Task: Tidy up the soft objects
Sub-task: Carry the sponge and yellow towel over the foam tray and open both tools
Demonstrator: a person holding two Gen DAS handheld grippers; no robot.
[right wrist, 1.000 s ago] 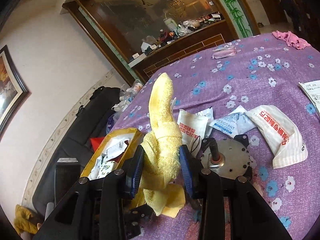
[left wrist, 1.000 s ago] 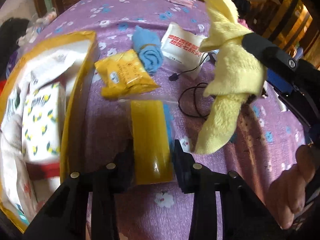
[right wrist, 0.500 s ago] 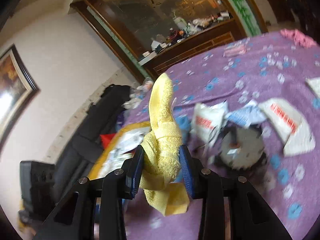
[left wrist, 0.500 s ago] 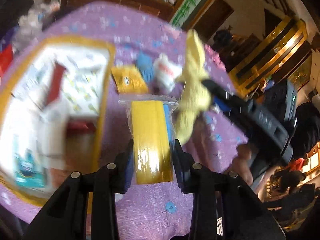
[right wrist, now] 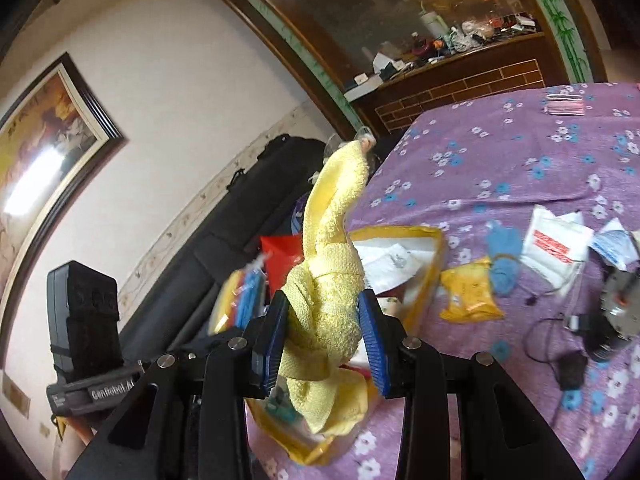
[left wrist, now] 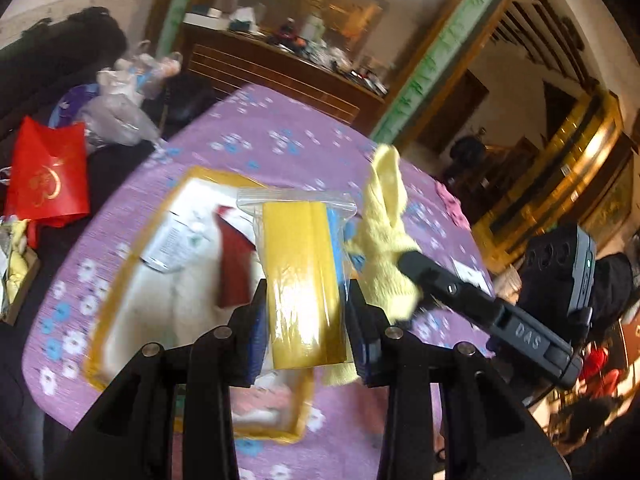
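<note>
My left gripper is shut on a clear bag with a yellow folded cloth and holds it in the air over the yellow box of white packets. My right gripper is shut on a knotted pale yellow towel, raised above the box's near corner. The towel and the right gripper's body also show in the left wrist view, just right of the bag. The bag shows at the left in the right wrist view.
On the purple flowered tablecloth lie a yellow packet, a blue rolled cloth, white sachets and a motor with cable. A red bag and a black sofa stand off the table's left.
Both grippers have lifted off the table and swung left over the yellow box, each still holding its item. The views now tilt up toward the room.
</note>
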